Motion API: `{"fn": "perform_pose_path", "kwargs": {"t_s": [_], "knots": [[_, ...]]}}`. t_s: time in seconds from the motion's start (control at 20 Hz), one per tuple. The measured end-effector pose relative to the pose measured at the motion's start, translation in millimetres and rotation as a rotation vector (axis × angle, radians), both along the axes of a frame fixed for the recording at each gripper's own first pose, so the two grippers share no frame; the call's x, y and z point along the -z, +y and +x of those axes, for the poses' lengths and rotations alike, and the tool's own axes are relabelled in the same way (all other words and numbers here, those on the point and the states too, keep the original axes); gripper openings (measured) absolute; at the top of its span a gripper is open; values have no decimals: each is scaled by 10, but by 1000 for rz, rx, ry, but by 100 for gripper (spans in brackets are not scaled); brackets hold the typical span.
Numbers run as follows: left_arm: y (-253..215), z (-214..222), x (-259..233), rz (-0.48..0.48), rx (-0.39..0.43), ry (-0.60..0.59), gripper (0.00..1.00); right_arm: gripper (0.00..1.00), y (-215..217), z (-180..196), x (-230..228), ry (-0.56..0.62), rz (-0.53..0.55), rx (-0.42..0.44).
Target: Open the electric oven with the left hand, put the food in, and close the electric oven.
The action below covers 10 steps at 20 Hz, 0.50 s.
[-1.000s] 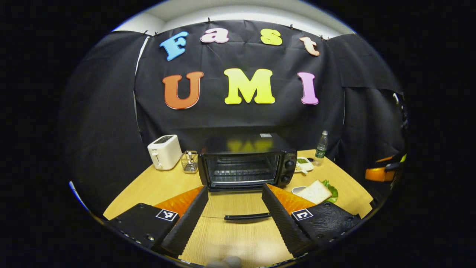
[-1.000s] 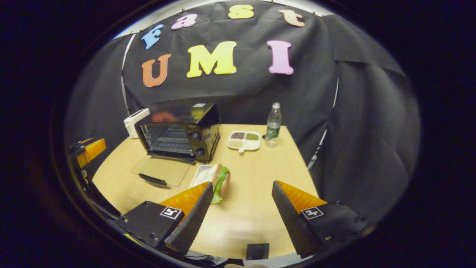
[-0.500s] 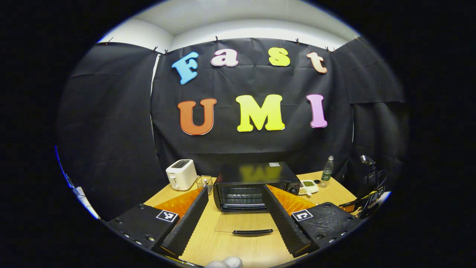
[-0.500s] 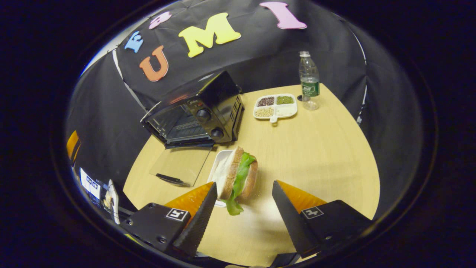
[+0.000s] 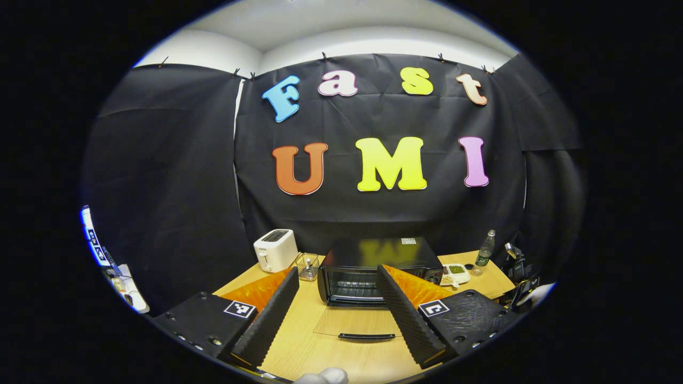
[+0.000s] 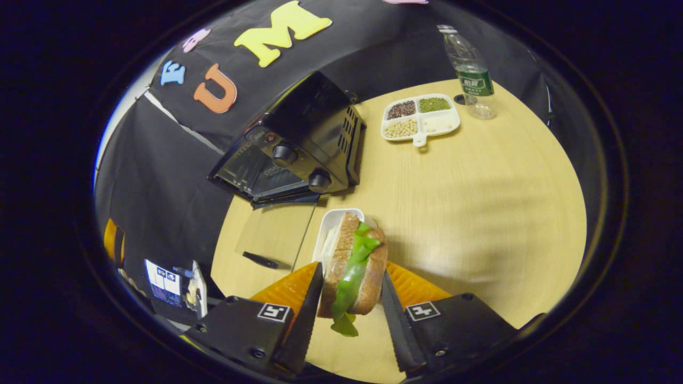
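My right claw (image 6: 347, 314) pinches the lettuce-filled brown bread sandwich (image 6: 353, 266), both fingers against its crusts, by the white rectangular dish (image 6: 332, 224) on the pale wooden surface (image 6: 469, 213). The black electric oven (image 6: 304, 138) stands beyond, its glass door (image 5: 355, 324) folded flat. My left claw (image 5: 336, 309) is spread, holding nothing, facing the oven.

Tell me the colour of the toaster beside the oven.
White toaster, clearest in the left gripper view, left of the black oven.
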<state>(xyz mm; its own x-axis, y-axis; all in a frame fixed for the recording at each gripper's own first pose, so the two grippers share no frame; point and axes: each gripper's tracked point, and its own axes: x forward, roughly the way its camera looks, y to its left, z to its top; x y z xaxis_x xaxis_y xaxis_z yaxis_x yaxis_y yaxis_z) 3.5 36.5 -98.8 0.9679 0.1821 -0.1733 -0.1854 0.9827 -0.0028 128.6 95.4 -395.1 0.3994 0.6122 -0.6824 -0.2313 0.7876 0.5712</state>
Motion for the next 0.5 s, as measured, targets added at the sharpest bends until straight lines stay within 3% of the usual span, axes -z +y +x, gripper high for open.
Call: {"fn": "perform_pose_path", "kwargs": {"t_s": [0.2,0.45,0.5], "knots": [[24,-40,60,24,-26,14,95,44,37,-14,-41,18,50,-8],[67,-76,75,34,4,5,95,40,48,34,-269,-50,16,32],[76,-82,70,35,18,3,95,31,60,42,-351,-69,14,56]]}}
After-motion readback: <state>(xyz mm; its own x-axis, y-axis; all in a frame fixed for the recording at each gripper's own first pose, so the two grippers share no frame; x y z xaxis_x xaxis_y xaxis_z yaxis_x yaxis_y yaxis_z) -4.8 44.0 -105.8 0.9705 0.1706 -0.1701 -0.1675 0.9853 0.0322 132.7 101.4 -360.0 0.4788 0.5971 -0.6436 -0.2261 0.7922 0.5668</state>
